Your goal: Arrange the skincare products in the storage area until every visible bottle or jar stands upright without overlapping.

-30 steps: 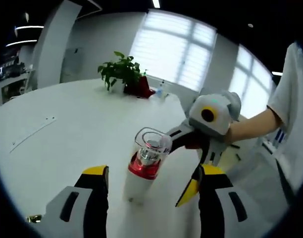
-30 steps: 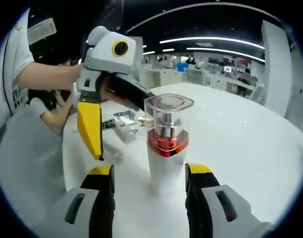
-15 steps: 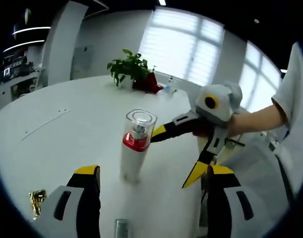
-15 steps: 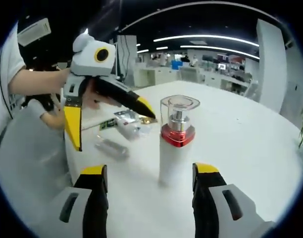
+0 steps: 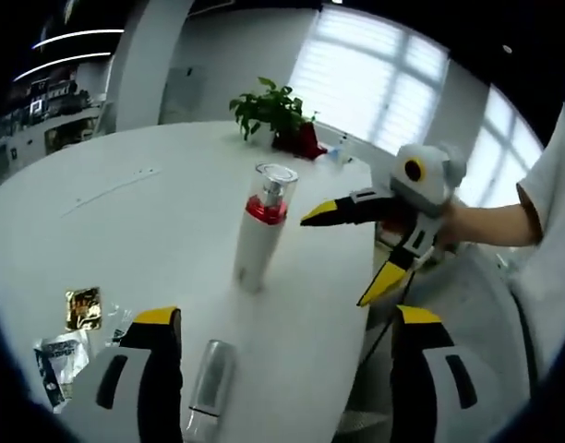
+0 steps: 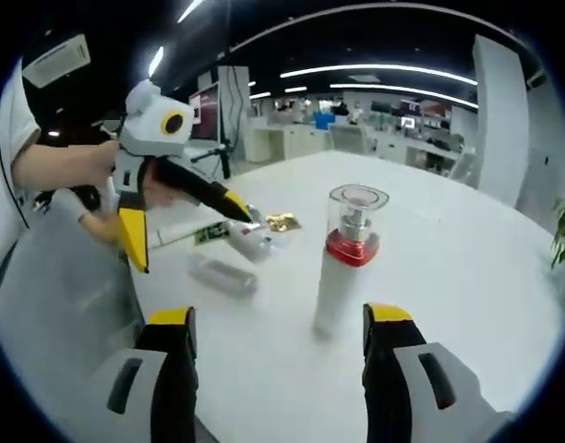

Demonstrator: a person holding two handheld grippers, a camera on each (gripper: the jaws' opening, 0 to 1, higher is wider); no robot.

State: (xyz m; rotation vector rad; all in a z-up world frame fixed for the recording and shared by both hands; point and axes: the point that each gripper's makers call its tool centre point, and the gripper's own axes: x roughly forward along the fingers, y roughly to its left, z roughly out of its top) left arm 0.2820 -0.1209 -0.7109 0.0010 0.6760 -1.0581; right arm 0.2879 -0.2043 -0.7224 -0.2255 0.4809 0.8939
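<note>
**Pump bottle upright, both my grippers apart and off it**

The white bottle with a red collar and clear cap stands upright on the white table, alone in open surface.

In the left gripper view, my left gripper has its yellow-tipped jaws spread wide with nothing between them, and the bottle is well ahead of them. Just past the jaws a clear tube lies on its side. Near it are a gold packet and some other flat sachets; I cannot make out what those are. My right gripper comes in from the right, jaws open, tips near the bottle but not touching. A plant sits at the far edge.

In the right gripper view, my right gripper's jaws are likewise spread and empty, the bottle upright ahead between them.
</note>
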